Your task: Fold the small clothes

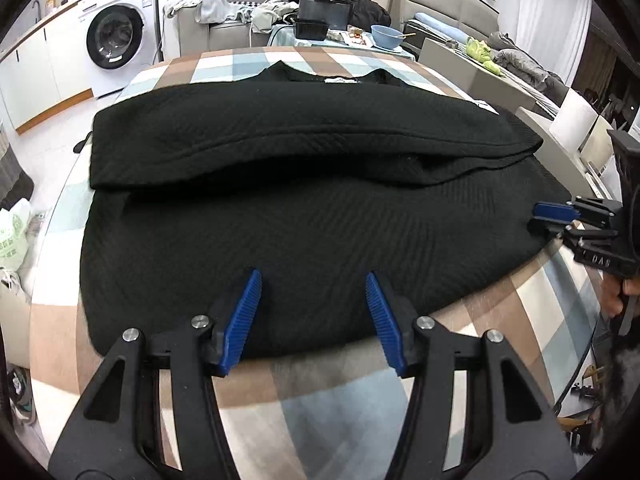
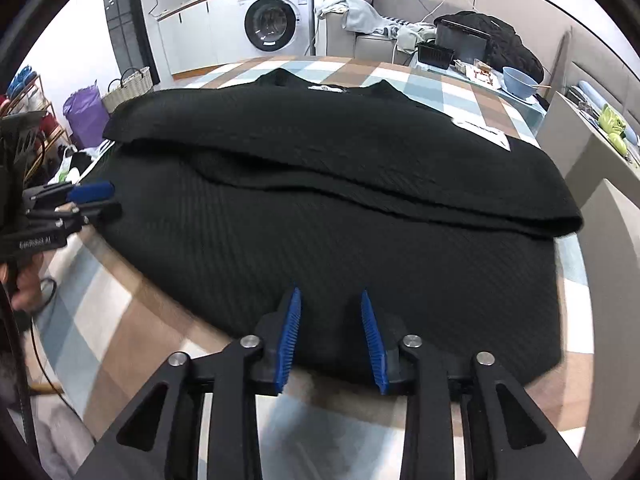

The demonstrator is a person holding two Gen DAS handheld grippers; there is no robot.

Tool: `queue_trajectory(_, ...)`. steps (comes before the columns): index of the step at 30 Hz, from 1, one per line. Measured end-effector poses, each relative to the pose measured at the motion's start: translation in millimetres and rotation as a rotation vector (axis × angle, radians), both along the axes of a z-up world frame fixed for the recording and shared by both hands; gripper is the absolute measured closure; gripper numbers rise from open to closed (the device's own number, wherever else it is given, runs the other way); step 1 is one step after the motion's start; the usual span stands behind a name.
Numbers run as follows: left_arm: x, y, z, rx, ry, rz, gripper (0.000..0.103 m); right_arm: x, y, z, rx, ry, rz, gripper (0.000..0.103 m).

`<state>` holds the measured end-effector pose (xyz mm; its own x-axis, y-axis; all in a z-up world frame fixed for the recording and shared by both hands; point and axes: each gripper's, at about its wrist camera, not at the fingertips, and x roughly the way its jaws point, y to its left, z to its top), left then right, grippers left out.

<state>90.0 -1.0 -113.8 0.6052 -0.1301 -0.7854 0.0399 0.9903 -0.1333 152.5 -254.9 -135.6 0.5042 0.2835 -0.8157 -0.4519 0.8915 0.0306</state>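
Left wrist: black garment (image 1: 304, 208) | checked table (image 1: 320, 408) | washing machine (image 1: 120, 36) beyond

A table (image 1: 320, 408) under a checked cloth — a black garment (image 1: 304, 216) lies half-folded on it.

Round surface (image 1: 360, 412) under a brown, blue and white check cloth. Behind it: white front-loading washing machine (image 2: 276, 20) beside white cabinets (image 2: 192, 36), grey sofa (image 1: 200, 28) heaped with clothes, pale tiled floor (image 1: 48, 148). Wicker basket (image 2: 130, 86) at left.
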Motion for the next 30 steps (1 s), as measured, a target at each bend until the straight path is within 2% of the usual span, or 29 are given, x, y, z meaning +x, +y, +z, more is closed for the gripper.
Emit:
queue_trajectory(2,-8,4,0,-0.018,0.017,0.005,0.051,-2,-29,1,0.007,0.013,-0.068,0.070)
queue_trajectory(4,-21,17,2,-0.049,0.013,0.041,0.051,-7,-53,8,0.094,0.023,-0.109,0.070)
queue_trajectory(5,-28,25,4,-0.066,0.003,0.073,0.051,-10,-65,11,0.138,0.023,-0.136,0.065)
queue_trajectory(6,-34,35,7,-0.084,-0.006,0.111,0.051,-13,-78,15,0.196,0.026,-0.169,0.054)
queue_trajectory(8,-42,55,10,-0.110,-0.020,0.188,0.050,-17,-109,17,0.362,0.042,-0.247,0.043)
queue_trajectory(10,-46,79,12,-0.141,-0.037,0.271,0.044,-13,-129,12,0.454,0.082,-0.304,0.043)
queue_trajectory(14,-45,113,8,-0.178,-0.025,0.358,0.044,-6,-137,0,0.477,0.112,-0.357,0.043)
queue_trajectory(18,-39,128,1,-0.208,-0.005,0.379,0.044,7,-133,-2,0.511,0.113,-0.344,0.044)
queue_trajectory(20,-35,130,-1,-0.193,-0.002,0.382,0.044,23,-125,-8,0.505,0.113,-0.347,0.046)
queue_trajectory(23,-25,133,-8,-0.193,-0.007,0.384,0.044,34,-119,-10,0.481,0.110,-0.353,0.055)
queue_trajectory(24,-21,133,-9,-0.189,-0.014,0.387,0.049,35,-118,-12,0.469,0.115,-0.360,0.061)
queue_trajectory(25,-18,131,-10,-0.179,-0.022,0.388,0.063,39,-115,-14,0.459,0.119,-0.363,0.065)
queue_trajectory(26,-15,129,-11,-0.153,-0.018,0.389,0.069,40,-112,-14,0.442,0.104,-0.362,0.070)
queue_trajectory(27,-14,129,-12,-0.128,-0.019,0.385,0.073,40,-109,-14,0.417,0.095,-0.359,0.078)
queue_trajectory(30,-5,121,-13,-0.120,-0.015,0.362,0.080,41,-105,-15,0.403,0.084,-0.332,0.085)
